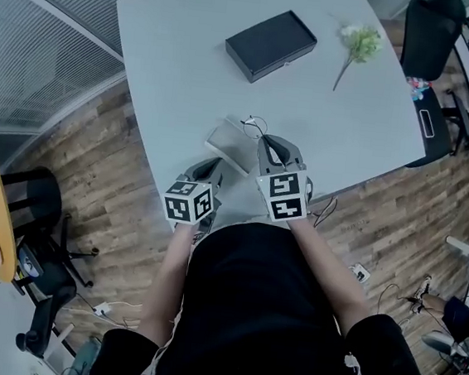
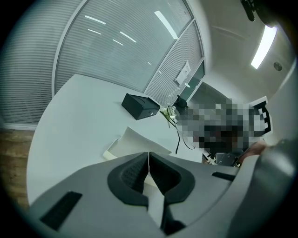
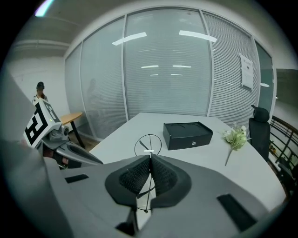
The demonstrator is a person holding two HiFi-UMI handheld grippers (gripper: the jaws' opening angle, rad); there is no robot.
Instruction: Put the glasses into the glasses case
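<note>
Right gripper (image 3: 150, 160): jaws pinch the wire-rimmed glasses (image 3: 148, 151), held above the near edge of the table (image 1: 181, 60). Left gripper (image 2: 148, 158): jaws pressed together. The frame is probably light, thin and easily bent; grip the bridge, not the lenses.

Grey claws (image 1: 216, 166) (image 1: 266, 142), marker cubes (image 1: 190, 201) (image 1: 283, 195), black top (image 1: 254, 318)

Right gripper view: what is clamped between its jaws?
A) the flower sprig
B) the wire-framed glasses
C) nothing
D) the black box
B: the right gripper is shut on the thin wire glasses, one round rim showing above its tips; the black box and the flower lie farther off on the table.
</note>
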